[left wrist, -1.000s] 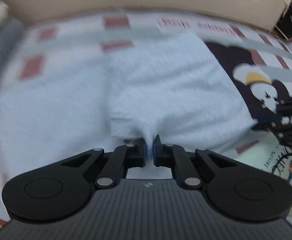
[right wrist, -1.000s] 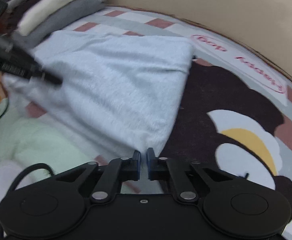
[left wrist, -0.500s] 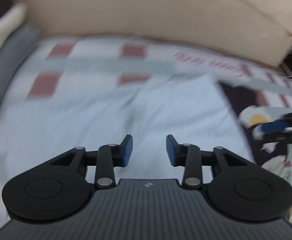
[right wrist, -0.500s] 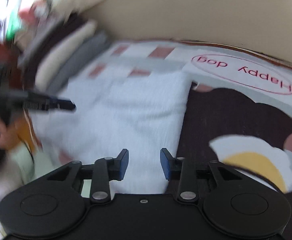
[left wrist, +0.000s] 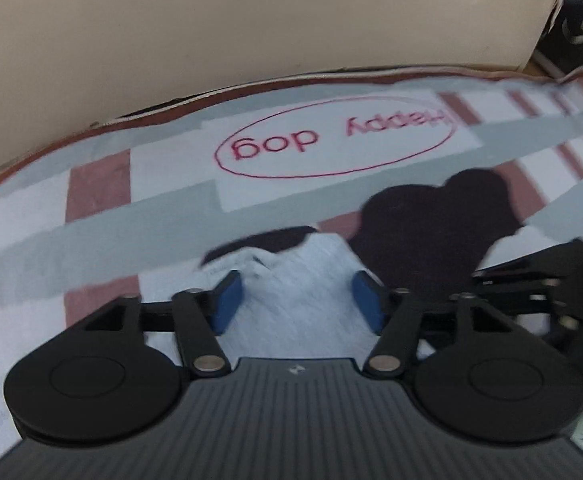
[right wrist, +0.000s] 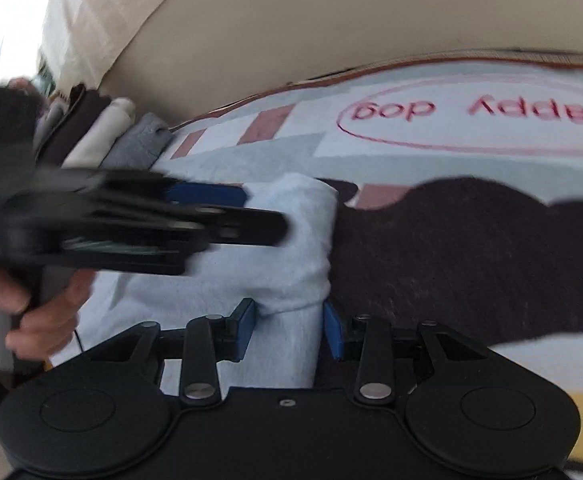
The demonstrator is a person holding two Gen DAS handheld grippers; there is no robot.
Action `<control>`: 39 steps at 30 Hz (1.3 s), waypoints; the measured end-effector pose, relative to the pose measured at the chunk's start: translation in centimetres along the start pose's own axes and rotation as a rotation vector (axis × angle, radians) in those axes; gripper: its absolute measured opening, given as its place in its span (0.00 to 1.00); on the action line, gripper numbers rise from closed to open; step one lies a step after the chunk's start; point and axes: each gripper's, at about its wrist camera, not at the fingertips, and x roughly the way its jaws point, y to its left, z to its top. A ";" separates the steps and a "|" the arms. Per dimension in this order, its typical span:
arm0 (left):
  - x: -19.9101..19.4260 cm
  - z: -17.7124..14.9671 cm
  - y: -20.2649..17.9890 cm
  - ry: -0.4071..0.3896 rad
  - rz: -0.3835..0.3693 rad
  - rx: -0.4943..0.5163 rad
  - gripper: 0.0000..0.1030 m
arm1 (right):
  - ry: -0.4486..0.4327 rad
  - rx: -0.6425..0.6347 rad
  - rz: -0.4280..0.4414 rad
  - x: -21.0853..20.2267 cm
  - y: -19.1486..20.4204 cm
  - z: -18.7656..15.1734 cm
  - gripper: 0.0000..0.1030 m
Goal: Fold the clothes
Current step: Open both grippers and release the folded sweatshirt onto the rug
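A pale blue fleecy garment [left wrist: 295, 296] lies folded on the "Happy dog" blanket [left wrist: 171, 208]. My left gripper [left wrist: 296, 303] is open, its blue pads on either side of the garment's far corner. My right gripper [right wrist: 289, 328] is open around the garment's right folded edge [right wrist: 303, 240]. In the right wrist view the left gripper [right wrist: 247, 208] reaches in from the left over the garment's far end, held by a hand [right wrist: 39, 312].
A stack of folded clothes [right wrist: 103, 136] sits at the far left by the beige sofa back [right wrist: 331, 20]. The blanket carries a dark dog print [right wrist: 471, 248]. The right gripper [left wrist: 531, 280] shows at the right of the left wrist view.
Both grippers let go of the garment's near edge, opened, and moved forward to its far right end. The garment now lies folded smaller.
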 end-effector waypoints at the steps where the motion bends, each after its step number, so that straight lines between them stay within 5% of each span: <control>1: 0.2 -0.1 0.1 -0.008 -0.010 -0.005 0.61 | -0.005 -0.010 -0.004 0.0 0.1 0.0 0.42; 2: 0.3 -0.2 0.2 -0.014 -0.022 -0.012 0.52 | -0.011 -0.018 -0.007 0.0 0.2 0.1 0.41; 3: 0.4 -0.3 0.3 -0.015 -0.043 -0.024 0.33 | -0.019 -0.020 -0.007 -0.2 0.1 0.2 0.41; 4: 0.3 -0.4 0.4 -0.017 -0.055 -0.034 0.28 | -0.029 -0.022 -0.008 -0.4 0.0 0.2 0.41; 7: -0.3 -0.2 0.3 -0.044 -0.026 -0.050 0.16 | -0.041 -0.012 -0.005 -0.6 -0.2 0.2 0.41; 14: 0.1 0.7 2.4 -0.093 0.002 -0.182 0.11 | 0.021 -0.005 0.068 -1.2 0.2 -2.4 0.34; 15: -0.2 0.8 2.6 -0.125 0.030 -0.186 0.01 | 0.029 -0.012 0.073 -1.4 0.4 -2.8 0.32; 17: -1.6 1.0 3.2 -0.213 0.121 -0.173 0.00 | 0.040 -0.015 0.070 -1.8 0.5 -3.4 0.23; 20: -4.0 0.6 5.7 -0.226 -0.026 -0.241 0.03 | 0.044 0.044 0.070 -2.2 0.1 -4.0 0.21; 23: -5.6 -1.1 6.3 -0.199 -0.083 -0.202 0.08 | 0.051 0.032 0.063 -2.4 0.1 -4.1 0.20; 25: -6.0 -2.8 5.8 -0.162 -0.051 -0.117 0.33 | 0.062 0.063 0.091 -2.1 -0.2 -3.5 0.23; 27: -5.7 -4.5 5.5 -0.125 -0.002 -0.061 0.44 | 0.073 0.099 0.122 -1.7 -0.6 -3.0 0.36; 33: -3.6 -7.6 8.3 -0.040 0.193 -0.177 0.38 | 0.050 0.162 0.138 -0.2 -1.3 -1.2 0.38; 39: -5.4 -9.0 11.8 -0.136 0.301 -0.369 0.34 | 0.002 0.258 0.111 1.8 -2.7 1.7 0.38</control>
